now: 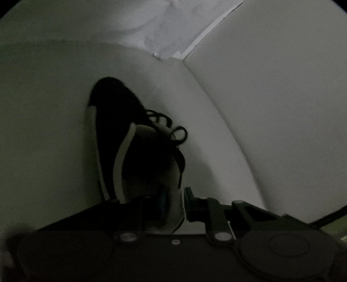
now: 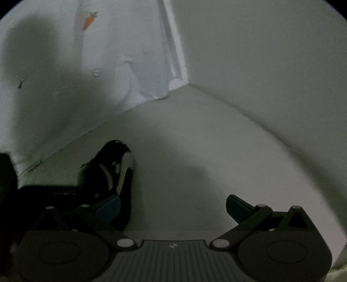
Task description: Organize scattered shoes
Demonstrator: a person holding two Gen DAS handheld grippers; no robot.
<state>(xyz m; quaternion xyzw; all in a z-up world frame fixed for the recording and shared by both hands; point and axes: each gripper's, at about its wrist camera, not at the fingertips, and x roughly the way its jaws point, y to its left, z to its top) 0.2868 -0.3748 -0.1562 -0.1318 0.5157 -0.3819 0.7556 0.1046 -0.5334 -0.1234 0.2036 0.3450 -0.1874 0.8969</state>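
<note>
A black sneaker (image 1: 121, 138) with a white side stripe and black laces fills the middle of the left wrist view, toe pointing away toward a white panel. My left gripper (image 1: 175, 201) is shut on the sneaker's heel collar, one blue pad inside the opening and the other finger (image 1: 190, 204) outside. In the right wrist view the same sneaker (image 2: 115, 169) rests on the pale floor at the lower left, with the dark left gripper behind its heel. My right gripper (image 2: 171, 208) stands open beside the sneaker over bare floor, holding nothing.
The place is a dim white compartment. A back panel (image 2: 54, 108) runs along the left and a side wall (image 2: 271, 65) along the right. Crumpled white sheeting (image 2: 134, 65) with an orange carrot print (image 2: 89, 20) hangs in the far corner. Bare floor (image 2: 195, 141) lies right of the sneaker.
</note>
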